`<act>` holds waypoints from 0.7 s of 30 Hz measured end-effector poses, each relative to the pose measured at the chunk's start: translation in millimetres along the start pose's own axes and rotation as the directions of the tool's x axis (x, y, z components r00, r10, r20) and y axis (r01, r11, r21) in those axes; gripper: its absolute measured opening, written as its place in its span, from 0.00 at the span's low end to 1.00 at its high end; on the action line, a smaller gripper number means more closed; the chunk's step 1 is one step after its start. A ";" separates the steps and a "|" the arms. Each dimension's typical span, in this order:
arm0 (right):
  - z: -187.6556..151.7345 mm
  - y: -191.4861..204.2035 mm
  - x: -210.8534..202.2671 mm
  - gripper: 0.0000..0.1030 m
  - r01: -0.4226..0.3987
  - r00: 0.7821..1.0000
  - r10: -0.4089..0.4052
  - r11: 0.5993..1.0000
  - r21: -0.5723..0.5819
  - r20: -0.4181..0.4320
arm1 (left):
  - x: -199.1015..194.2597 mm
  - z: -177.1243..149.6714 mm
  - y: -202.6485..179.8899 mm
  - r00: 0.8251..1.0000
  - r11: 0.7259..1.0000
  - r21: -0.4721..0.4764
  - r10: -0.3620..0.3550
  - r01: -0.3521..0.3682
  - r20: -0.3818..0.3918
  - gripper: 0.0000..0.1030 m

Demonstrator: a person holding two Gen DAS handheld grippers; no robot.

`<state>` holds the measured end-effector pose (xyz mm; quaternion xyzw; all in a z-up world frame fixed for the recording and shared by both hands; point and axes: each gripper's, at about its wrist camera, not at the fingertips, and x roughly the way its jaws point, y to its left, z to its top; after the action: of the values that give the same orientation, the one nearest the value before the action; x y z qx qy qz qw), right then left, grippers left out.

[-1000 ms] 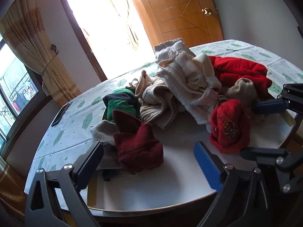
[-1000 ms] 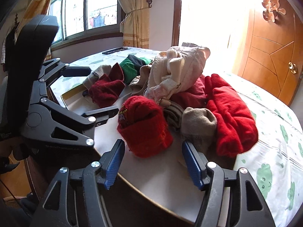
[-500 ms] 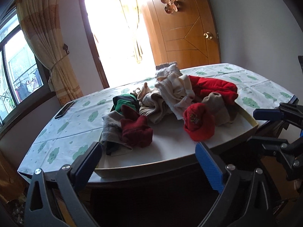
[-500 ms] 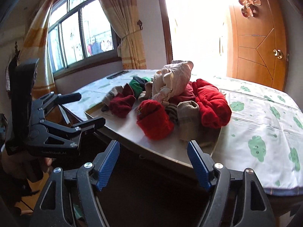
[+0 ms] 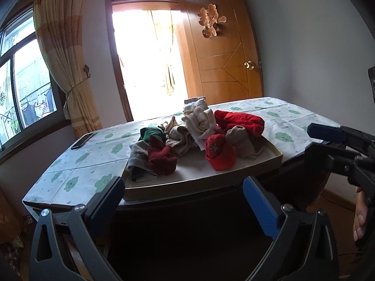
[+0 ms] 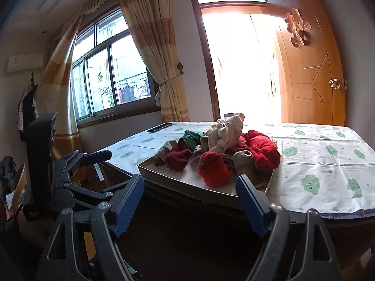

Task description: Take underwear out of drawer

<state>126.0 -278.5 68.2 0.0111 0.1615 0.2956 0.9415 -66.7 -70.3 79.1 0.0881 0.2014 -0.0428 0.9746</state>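
Blue ribbed pads are seen on the left gripper (image 5: 184, 201) in the left wrist view: jaws spread wide, nothing between them. One shallow tray (image 5: 206, 182) is set at the near edge of one table (image 5: 77, 164) under a white cloth with green cloud prints. The underwear pile (image 5: 199, 138) lies in the tray: two bright red pieces, one dark red, one green, one grey, several beige and cream, exact count not tellable. One dark flat device (image 5: 82, 141) is placed at the table's far left. One wooden door (image 5: 220, 56) carries a gold cut-out ornament; no readable text. The right gripper (image 5: 328, 140) is seen at the right edge, a hand (image 5: 359, 217) below it.

Right wrist view: the right gripper (image 6: 189, 201) is spread apart, having just been widening, nothing held. The same tray (image 6: 164, 175) and pile (image 6: 218, 154) sit beyond the pads, apart from them. The left gripper (image 6: 93, 164) is seen at left, its jaws apart. One window (image 6: 110, 79), tied curtains (image 6: 154, 53) and one wall air conditioner (image 6: 24, 64) are noted.
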 end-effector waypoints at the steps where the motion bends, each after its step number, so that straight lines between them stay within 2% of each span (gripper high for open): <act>1: 1.2 2.5 -2.1 0.80 -0.002 1.000 0.002 1.000 -0.007 0.008 | -1.7 -0.7 0.8 1.000 1.000 -0.003 0.001 -0.001 0.002 0.99; 12: 5.8 17.2 -10.0 0.80 -0.018 0.999 0.020 0.999 -0.033 0.046 | -12.3 -4.4 4.2 1.000 1.000 -0.018 0.003 -0.003 0.011 0.99; 21: 2.3 23.3 -9.0 0.81 -0.030 0.999 0.032 0.998 -0.048 0.042 | -16.9 -3.9 4.8 1.000 0.999 -0.031 -0.011 0.011 0.010 0.99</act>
<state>106.9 -264.1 75.8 -0.0022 0.1340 0.3136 0.9400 -83.1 -64.0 83.1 0.0717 0.1979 -0.0453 0.9765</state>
